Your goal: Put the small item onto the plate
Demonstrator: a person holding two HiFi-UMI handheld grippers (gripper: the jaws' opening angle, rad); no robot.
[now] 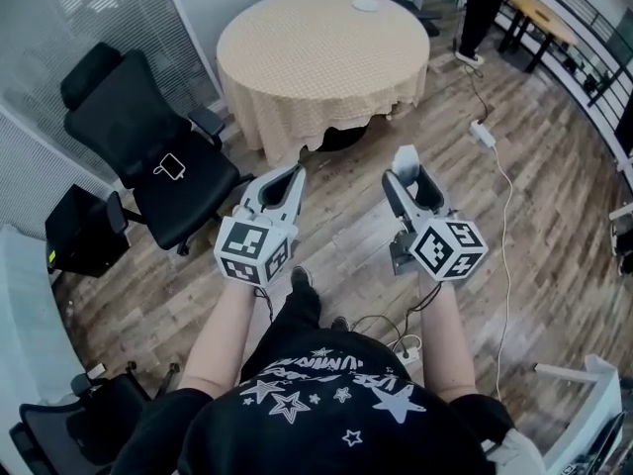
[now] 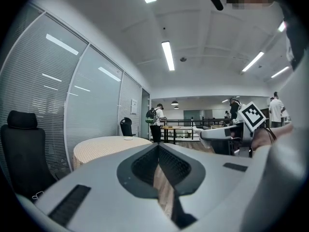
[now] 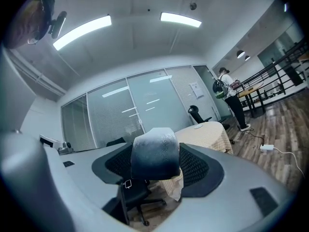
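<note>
The right gripper (image 1: 407,174) is clenched on the small item (image 3: 154,153) — a pale, rounded block whose lower part is sunk between the pads — while the left gripper (image 2: 158,148) has its jaws pressed together with nothing in them. Both are held out in front of the person on bare forearms (image 1: 447,339), side by side and apart, pointing toward the round table (image 1: 297,77), which stands well ahead across the wooden floor (image 1: 534,196). The plate (image 1: 366,5) lies near the table's far edge, too small for detail — and the hands are hidden behind the marker cubes (image 1: 254,250).
</note>
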